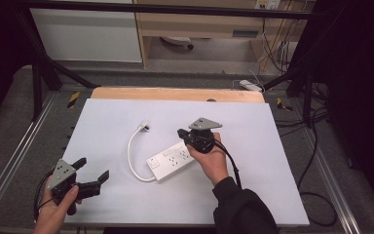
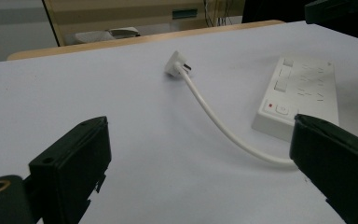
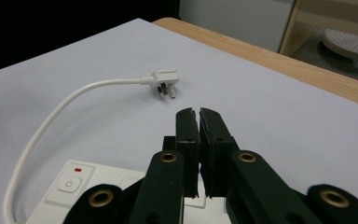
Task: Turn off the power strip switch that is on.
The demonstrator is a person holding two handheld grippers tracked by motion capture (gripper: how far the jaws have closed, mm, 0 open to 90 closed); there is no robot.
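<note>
A white power strip with a red-marked switch at one end lay mid-table, its cord curling to a plug at eleven o'clock. Over the strip's two o'clock end hung the right gripper, jaws pressed together on nothing. At eight o'clock, the left gripper gaped wide, empty.

left hand-held gripper agape, right hand-held gripper seemingly closed

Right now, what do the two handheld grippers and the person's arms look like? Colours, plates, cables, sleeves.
Both are black two-jaw grippers with blocky flat pads. The left gripper and the right gripper each carry a grey three-cornered plate on top and trail a black cable. Brass-coloured rings sit at the jaw-link pivots. The right forearm wears a black long sleeve; no sleeve shows at the left wrist.
</note>
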